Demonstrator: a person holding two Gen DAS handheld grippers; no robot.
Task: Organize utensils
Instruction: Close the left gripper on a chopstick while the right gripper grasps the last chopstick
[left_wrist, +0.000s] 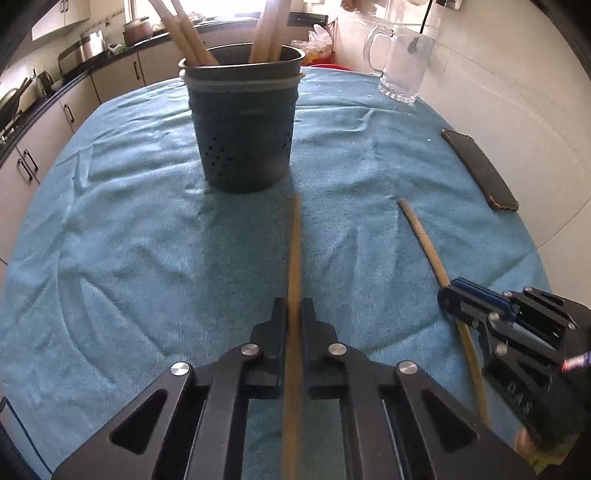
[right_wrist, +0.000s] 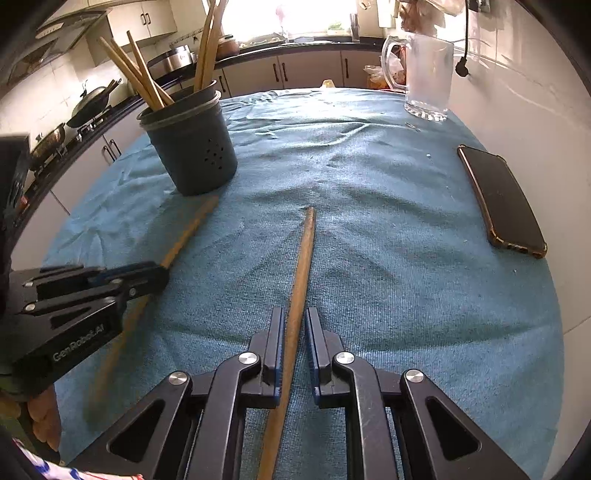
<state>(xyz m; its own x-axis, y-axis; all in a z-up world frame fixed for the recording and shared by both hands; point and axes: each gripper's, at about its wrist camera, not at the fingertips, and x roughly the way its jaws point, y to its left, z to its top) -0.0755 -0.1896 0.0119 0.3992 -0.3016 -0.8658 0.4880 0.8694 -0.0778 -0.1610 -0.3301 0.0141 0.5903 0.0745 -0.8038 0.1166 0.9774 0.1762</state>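
A dark perforated utensil holder (left_wrist: 245, 125) stands on the blue towel (left_wrist: 147, 229) and holds several wooden sticks; it also shows in the right wrist view (right_wrist: 192, 147). My left gripper (left_wrist: 294, 306) is shut on a wooden stick (left_wrist: 295, 240) that points toward the holder. My right gripper (right_wrist: 294, 317) has its jaws around a second wooden stick (right_wrist: 304, 254) lying on the towel, with a small gap on the right side. The right gripper shows in the left wrist view (left_wrist: 452, 295), and the left gripper in the right wrist view (right_wrist: 159, 273).
A dark phone (right_wrist: 502, 199) lies at the towel's right edge. A glass mug (right_wrist: 424, 77) stands at the back right by the white wall. Kitchen counters and cabinets run along the left and back.
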